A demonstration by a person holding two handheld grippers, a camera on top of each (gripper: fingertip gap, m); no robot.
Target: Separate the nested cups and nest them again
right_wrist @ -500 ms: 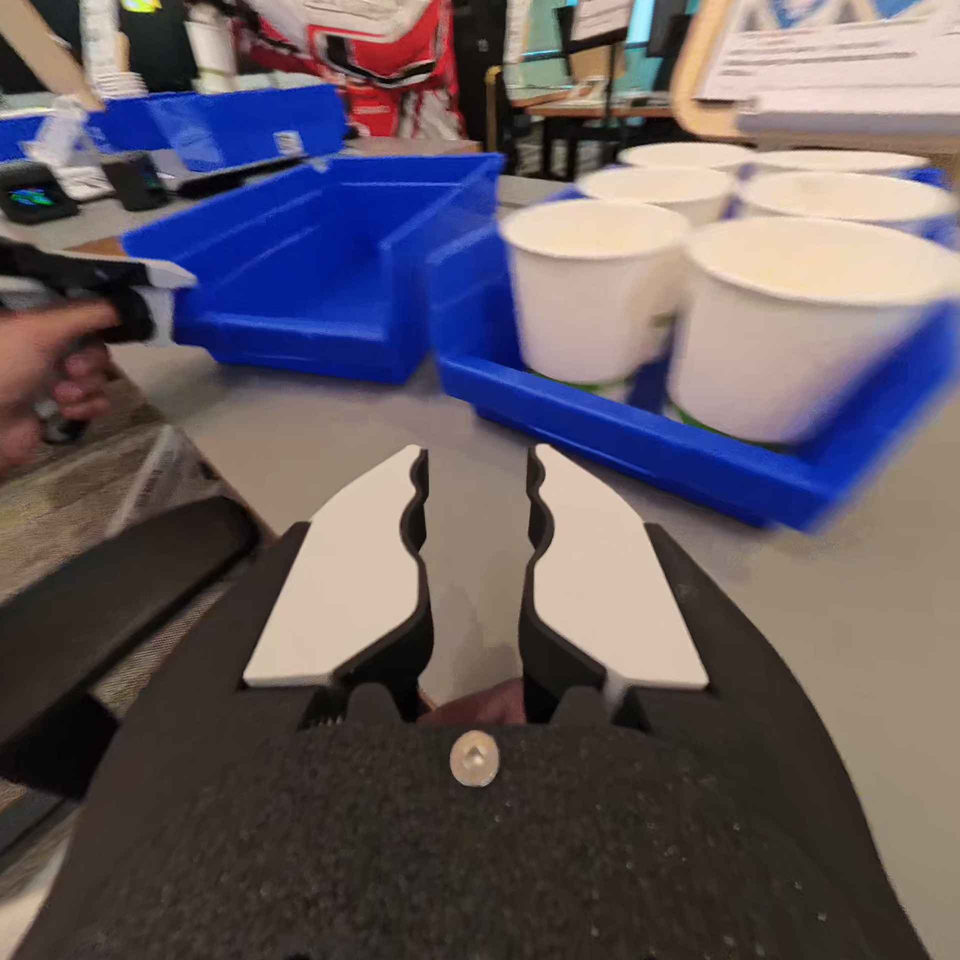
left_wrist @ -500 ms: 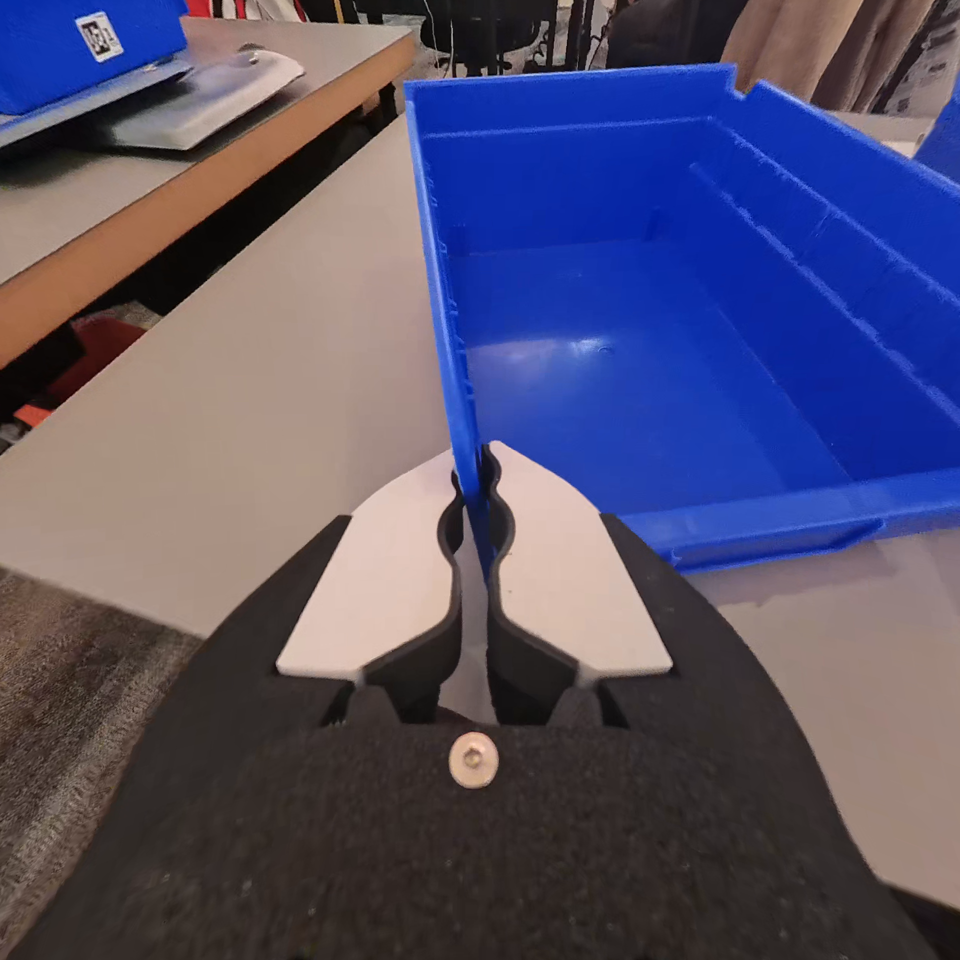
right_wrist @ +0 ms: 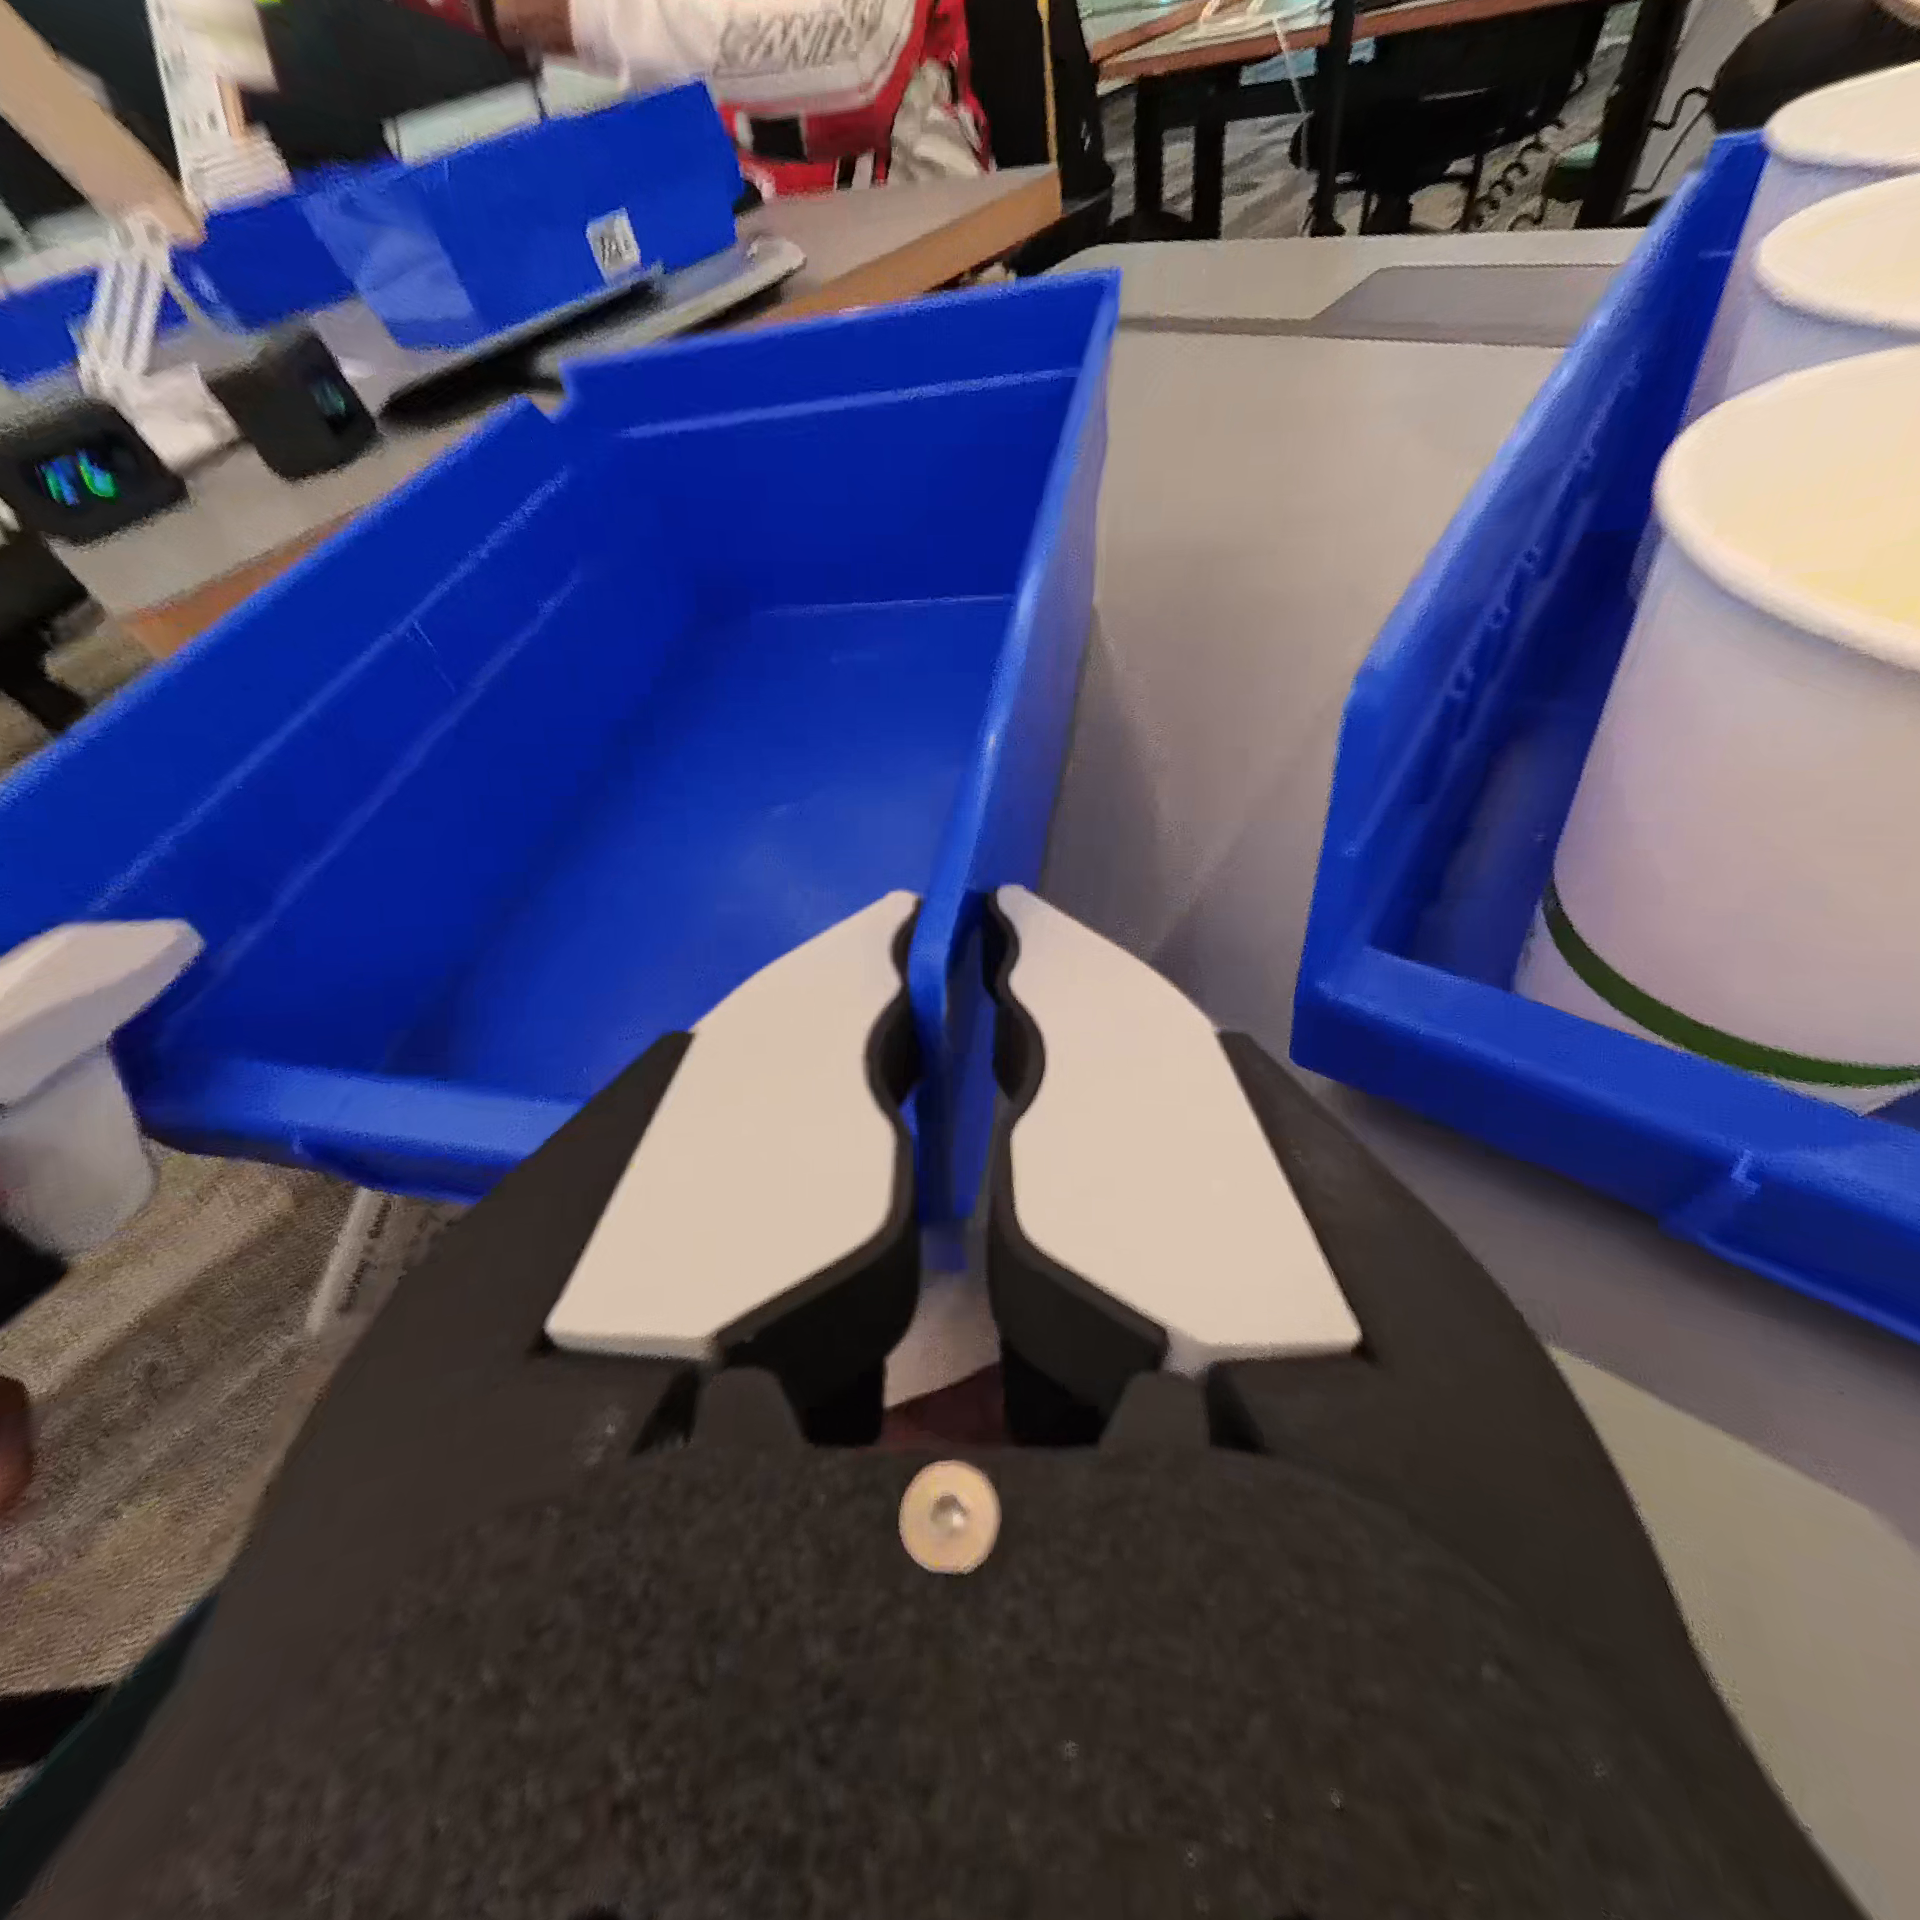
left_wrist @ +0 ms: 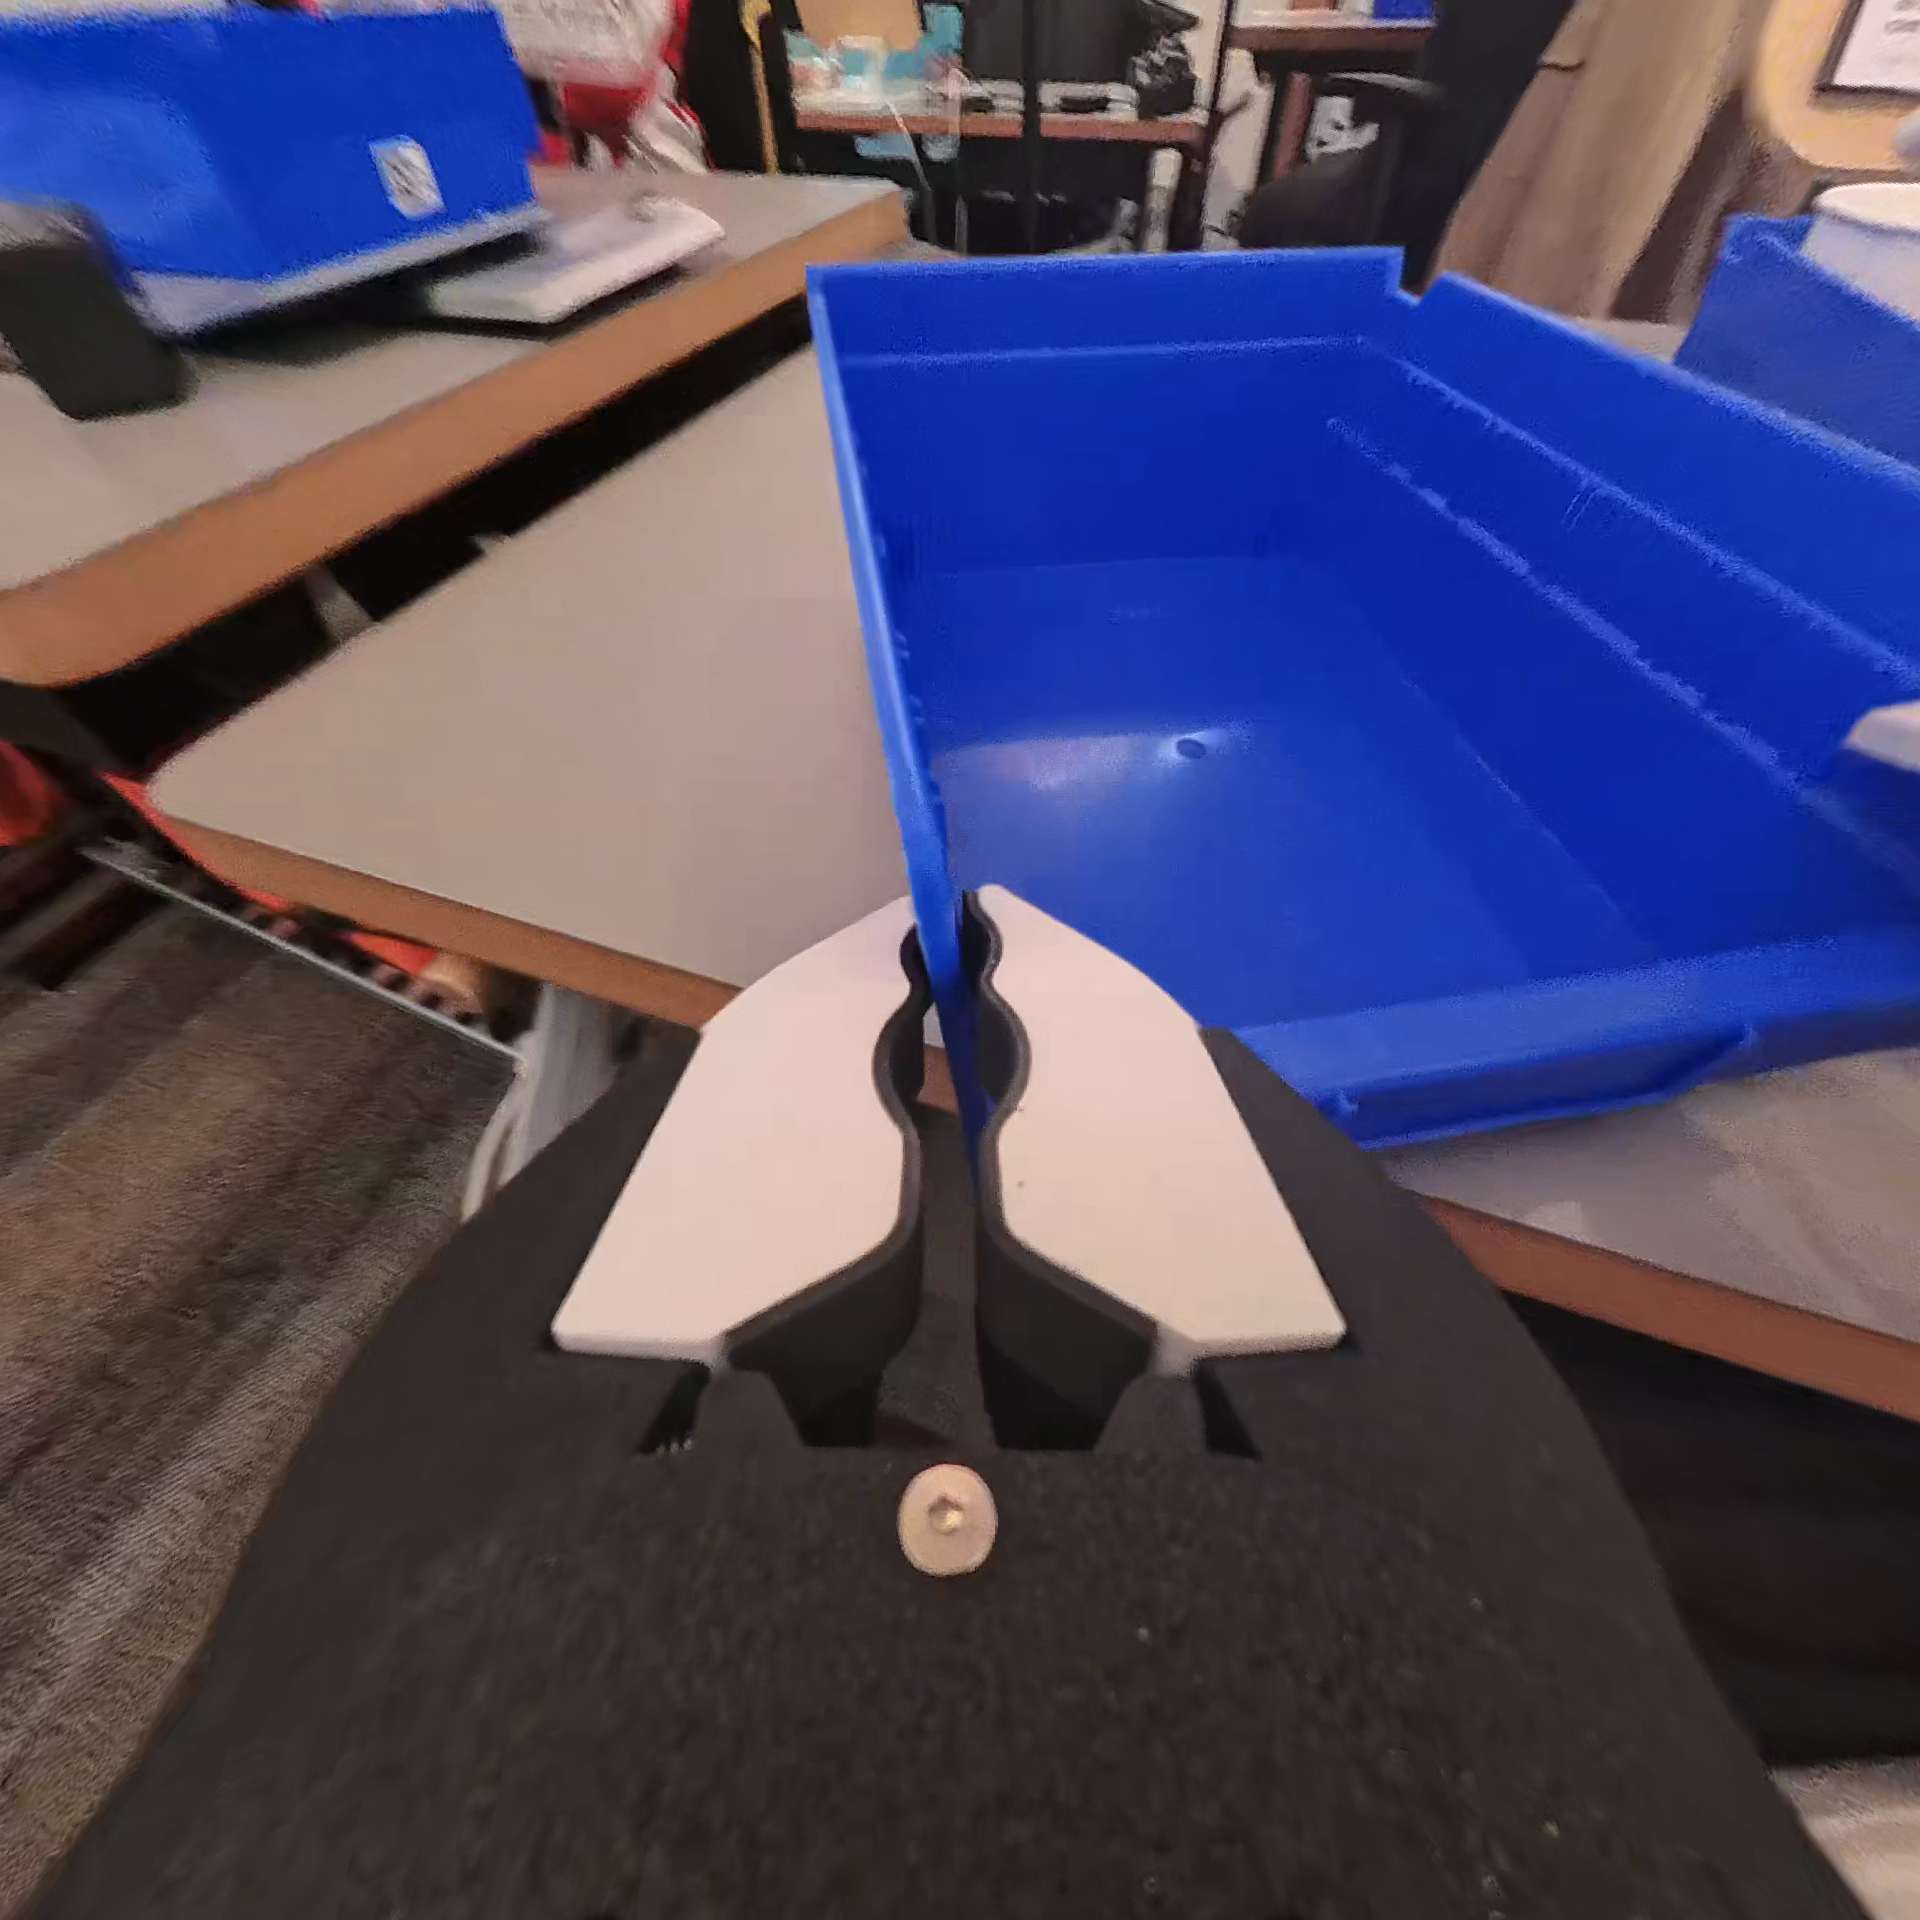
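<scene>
Two hand-held grippers, each clamped on a side wall of the same empty blue bin (right_wrist: 644,727): left hand-held gripper (left_wrist: 951,925) pinching the bin's left wall at the near corner, right hand-held gripper (right_wrist: 954,920) pinching the right wall at its near corner. In the right wrist view, the left one's white fingertip (right_wrist: 83,977) visible at the far left edge, against the opposite wall. Two blue bins on the grey desk (right_wrist: 1247,582): the empty one, its near end out past the desk edge, and a second bin (right_wrist: 1475,790) well to the right, apart from the first with bare desk between. Three white paper cups (right_wrist: 1766,790) visible upright in that second bin, lined front to back, the nearest with a green band low on its side; whether any are nested, impossible to tell. Nothing between either gripper and its wall. Farther off, on another desk (left_wrist: 260,468), a third blue bin (left_wrist: 260,145) bearing a small sticker, a dark boxy device (left_wrist: 78,322) beside it, both blurred. Carpet (left_wrist: 187,1195) below.
</scene>
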